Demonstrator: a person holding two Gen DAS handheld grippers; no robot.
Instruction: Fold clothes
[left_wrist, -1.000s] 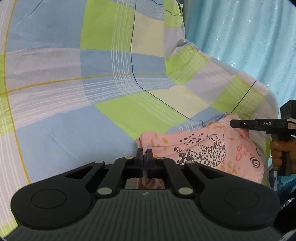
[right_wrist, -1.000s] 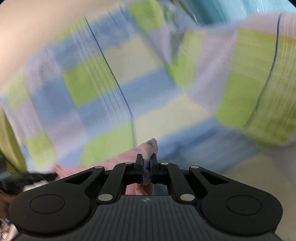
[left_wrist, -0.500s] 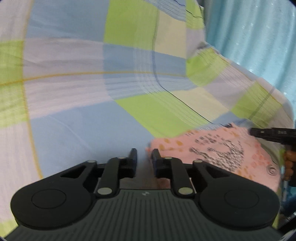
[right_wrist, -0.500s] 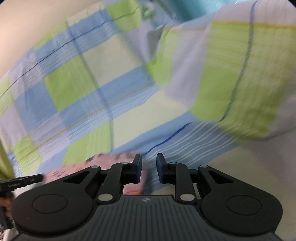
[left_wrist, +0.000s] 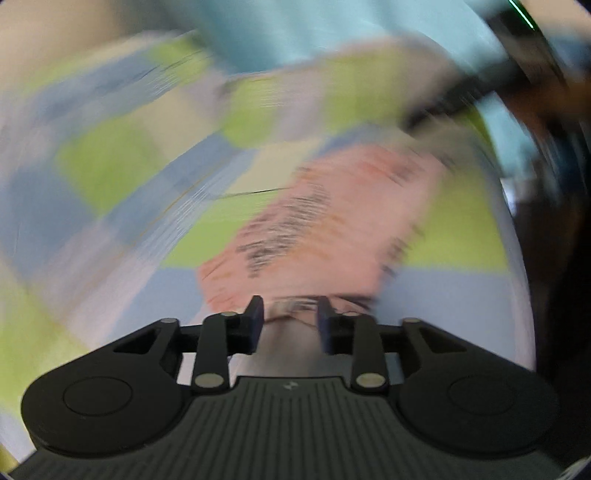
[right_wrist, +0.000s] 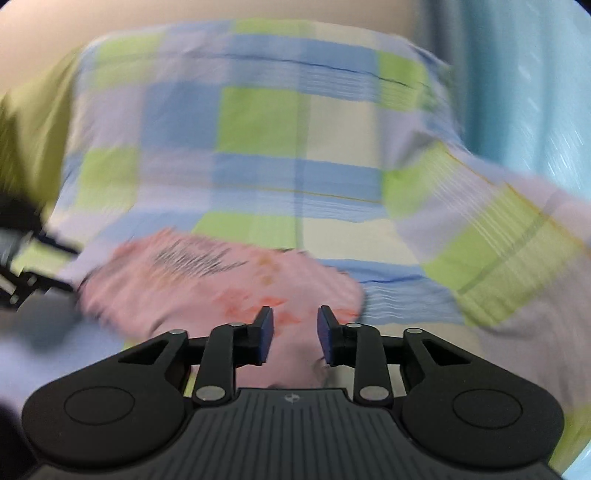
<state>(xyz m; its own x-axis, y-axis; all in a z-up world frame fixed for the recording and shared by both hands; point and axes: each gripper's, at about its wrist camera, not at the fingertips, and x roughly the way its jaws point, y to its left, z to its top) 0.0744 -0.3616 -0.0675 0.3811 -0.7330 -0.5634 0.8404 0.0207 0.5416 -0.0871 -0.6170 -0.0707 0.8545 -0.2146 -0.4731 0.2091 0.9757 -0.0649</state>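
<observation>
From our left wrist view, heavily blurred, the left gripper has its jaws spread apart with nothing between them, and the pink printed garment lies just ahead on the checked bedsheet, a compact slab running away from us with a dark speckled print on its top face. Its near edge sits right at the fingertips without being pinched. At the far upper right we make out the dark shape of the other tool, too smeared to read. From our right wrist view, the right gripper is likewise released, jaws parted and empty, hovering over the near edge of the same pink garment, which rests flat on the checked bedsheet in front of a pale blue curtain; the left tool shows as a dark blur at the left edge. We judge the garment to be lying folded into a small bundle with both tools free of it, which suits either a pause between folds or a finished fold. Any further fold would call for pinching a clean edge with both jaws and carrying it across evenly; the blur leaves the layers uncertain.
</observation>
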